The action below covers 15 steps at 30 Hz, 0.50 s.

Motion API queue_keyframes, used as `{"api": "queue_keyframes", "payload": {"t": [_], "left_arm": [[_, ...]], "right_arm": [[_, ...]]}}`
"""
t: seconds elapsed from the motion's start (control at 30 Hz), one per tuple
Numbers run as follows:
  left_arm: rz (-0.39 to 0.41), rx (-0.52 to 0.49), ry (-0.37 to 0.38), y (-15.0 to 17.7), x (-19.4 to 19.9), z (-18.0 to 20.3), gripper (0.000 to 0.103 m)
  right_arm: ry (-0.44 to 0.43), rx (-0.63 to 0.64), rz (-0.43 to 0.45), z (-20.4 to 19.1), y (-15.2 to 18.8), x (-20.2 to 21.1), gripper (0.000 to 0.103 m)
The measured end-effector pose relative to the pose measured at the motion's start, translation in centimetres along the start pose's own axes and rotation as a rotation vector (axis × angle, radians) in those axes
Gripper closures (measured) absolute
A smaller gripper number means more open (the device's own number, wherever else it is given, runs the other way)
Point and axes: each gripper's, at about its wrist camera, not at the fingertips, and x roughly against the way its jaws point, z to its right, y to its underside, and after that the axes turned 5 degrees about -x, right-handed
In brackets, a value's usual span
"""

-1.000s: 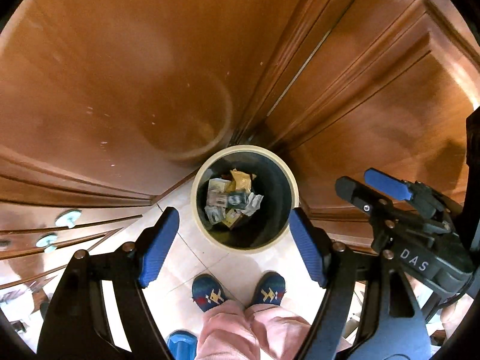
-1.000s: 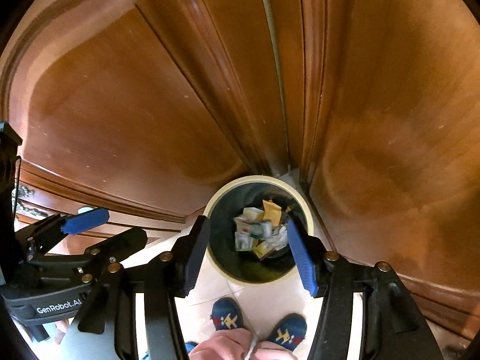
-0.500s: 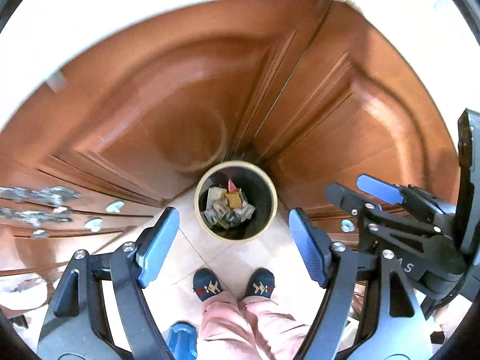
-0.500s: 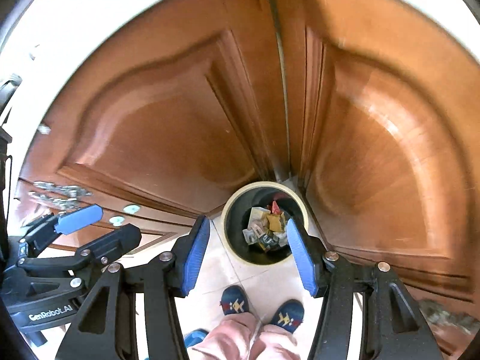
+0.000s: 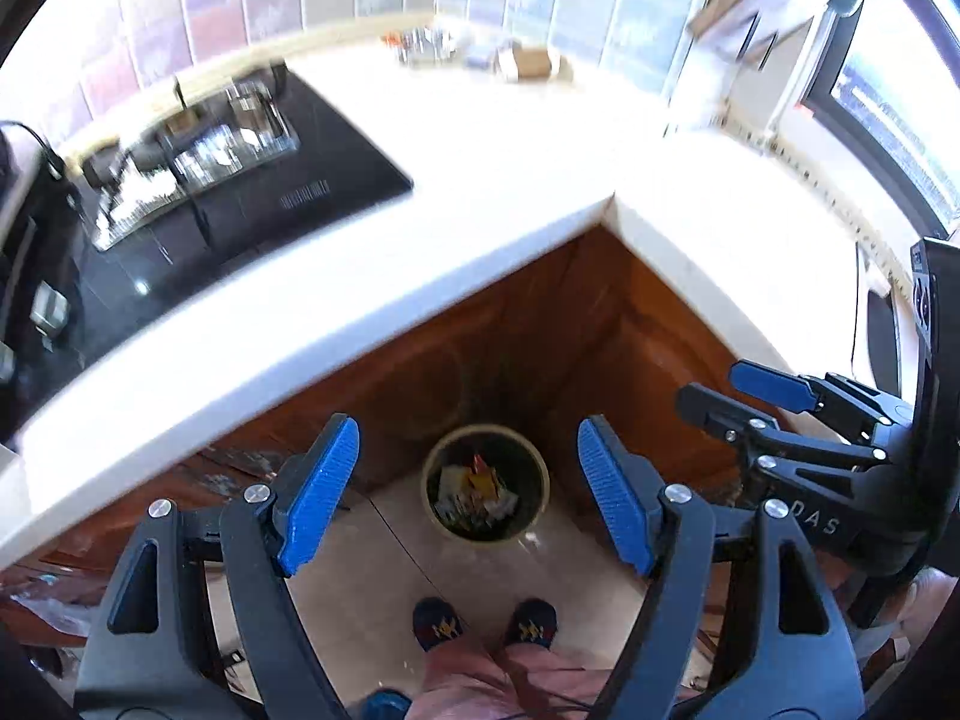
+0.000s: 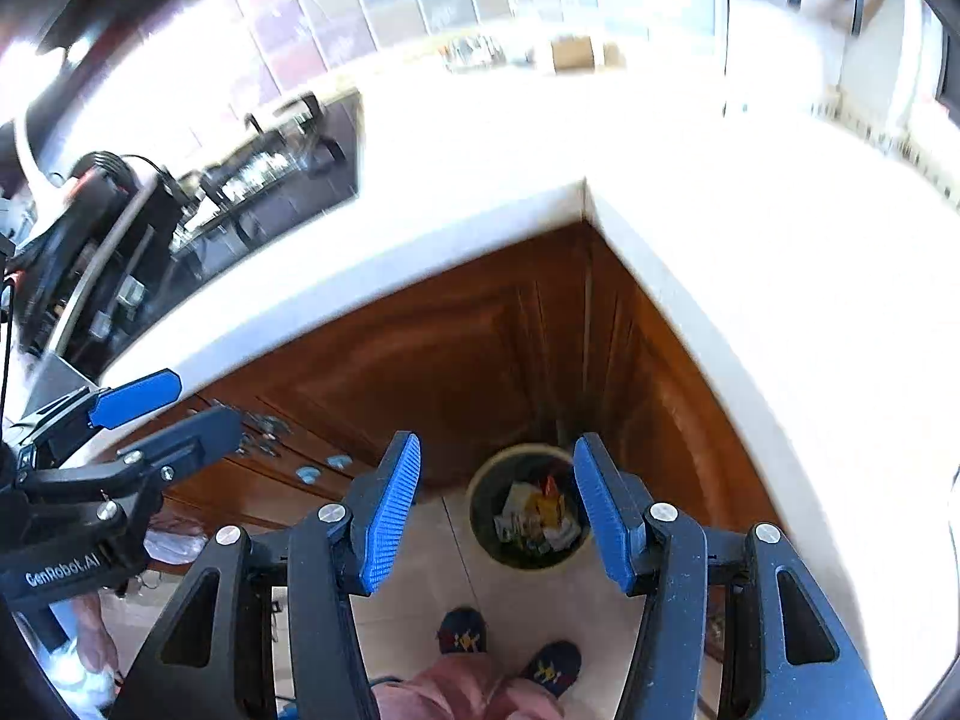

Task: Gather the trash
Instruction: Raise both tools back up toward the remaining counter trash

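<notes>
Round cream-rimmed bin (image 5: 485,483) of crumpled wrappers (image 5: 474,489) below empty, spread left gripper (image 5: 468,495) and right gripper (image 6: 495,516), ribbed blue pads (image 5: 318,492); "GenRobot.AI", "DAS" printed.

The tiled floor (image 5: 384,576) carries a round waste bin (image 5: 485,483) standing in the inner corner of the wooden cabinets. The white worktop (image 5: 498,168) carries a black hob (image 5: 240,192) at its left end and small blurred items (image 5: 474,54) along its back edge.
</notes>
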Motion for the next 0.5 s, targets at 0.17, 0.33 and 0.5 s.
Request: {"api": "queue_keyframes", "payload": {"t": [0.17,0.33,0.5], "left_arm": [[0.059,0.008,-0.040,-2.6,5.0,-0.6,0.029],[0.162,0.024,-0.082,-5.0,9.3,-0.6,0.029],[0.238,0.004,-0.132,-8.1,13.7,-0.2,0.029]], "right_arm": [[-0.029,0.025,0.082,-0.9,-1.8,5.9,0.048],[-0.051,0.072,0.168,-1.7,-3.8,11.3,0.044],[-0.080,0.106,0.241,-2.0,-6.2,15.5,0.044]]}}
